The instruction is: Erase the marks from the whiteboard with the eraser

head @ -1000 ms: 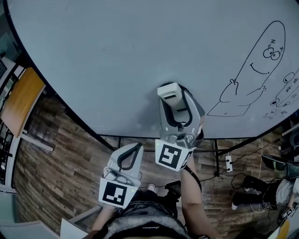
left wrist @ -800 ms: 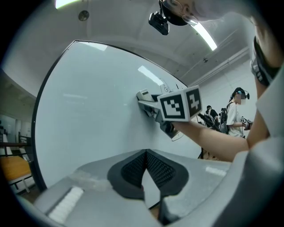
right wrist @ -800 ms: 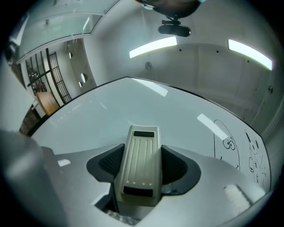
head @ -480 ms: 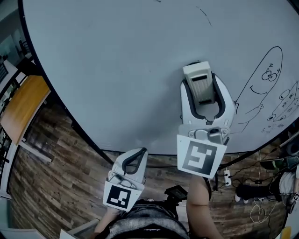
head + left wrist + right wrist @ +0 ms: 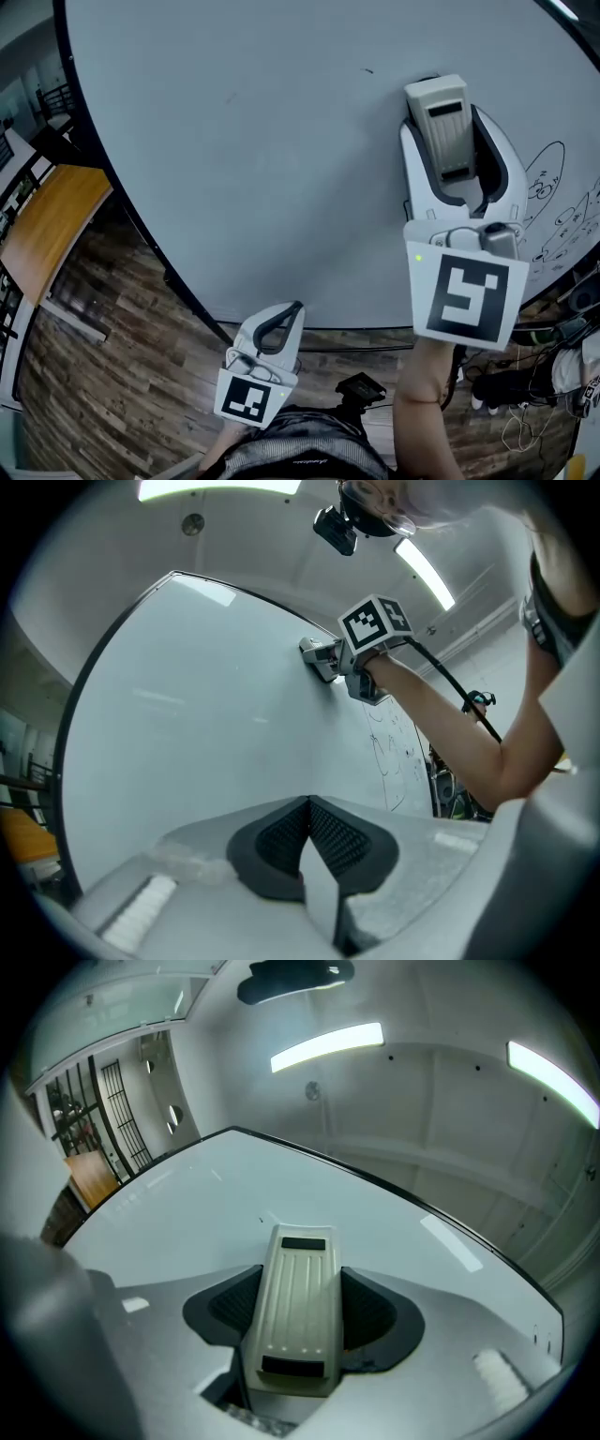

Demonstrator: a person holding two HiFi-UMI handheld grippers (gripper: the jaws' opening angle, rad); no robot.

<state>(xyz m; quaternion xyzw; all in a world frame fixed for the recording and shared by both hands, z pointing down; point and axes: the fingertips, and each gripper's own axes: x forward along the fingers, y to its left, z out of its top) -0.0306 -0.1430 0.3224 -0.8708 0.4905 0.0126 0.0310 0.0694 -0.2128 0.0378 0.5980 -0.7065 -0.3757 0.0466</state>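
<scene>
light: ceiling strips (image 5: 328, 1046) | even, dim | edges: fisheye-warped, vignetted

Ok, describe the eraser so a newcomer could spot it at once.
Look at the big whiteboard filling the head view, then its right side beside the cartoon drawings. The eraser is the beige ribbed block clamped in the right gripper; the left gripper holds nothing.
</scene>
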